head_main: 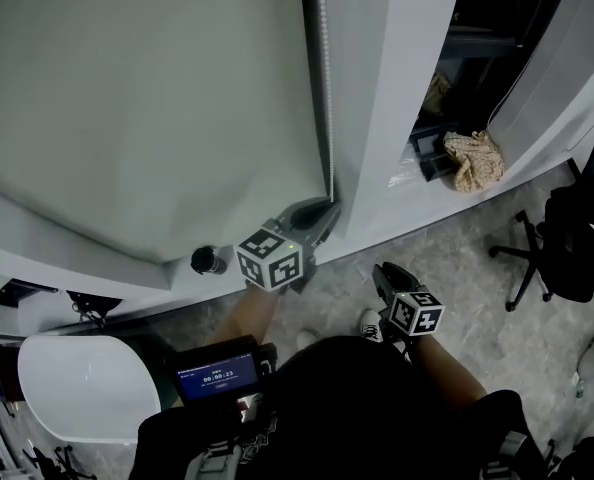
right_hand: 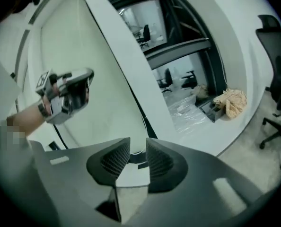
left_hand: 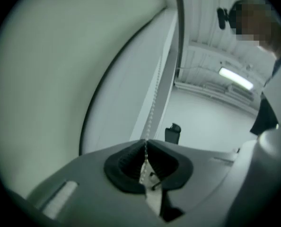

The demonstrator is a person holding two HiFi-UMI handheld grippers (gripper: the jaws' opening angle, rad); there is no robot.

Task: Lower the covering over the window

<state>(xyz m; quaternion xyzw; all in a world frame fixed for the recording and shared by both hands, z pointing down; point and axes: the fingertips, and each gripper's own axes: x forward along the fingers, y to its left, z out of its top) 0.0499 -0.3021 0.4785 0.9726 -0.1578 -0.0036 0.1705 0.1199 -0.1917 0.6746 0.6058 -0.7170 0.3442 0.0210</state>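
— What are the hands doing, closest to us first?

— The right gripper [right_hand: 138,155] hangs low by the person's hip, just above the speckled floor. It points forward, its jaws stand apart, and there is only air between them. A small screen [head_main: 217,373] glows at the person's chest.

— And the other one?

— The left forearm [head_main: 252,313] is stretched forward and up toward the window. The left gripper [head_main: 322,211] is tipped upward at the end of it. Its jaws are pressed together on the bead chain [left_hand: 152,112], and the beads run straight into the seam between the pads.

— Where does that chain go?

— It rises taut and almost vertical from the jaws, along the right edge of the roller blind [head_main: 147,108]. It lies tight against the white upright of the frame.

— So the blind is beside the gripper?

— It is to its left and above it. The pale fabric fills that pane down toward the white ledge [head_main: 97,258]. I can't tell if its hem touches the ledge. A small dark knob [head_main: 208,260] sits on the ledge just left of the gripper's marker cube.

— What's farther off?

— To the right of the upright, a crumpled cloth [head_main: 474,160] lies on the sill of the uncovered pane. A black office chair [head_main: 567,238] stands well apart on the floor.
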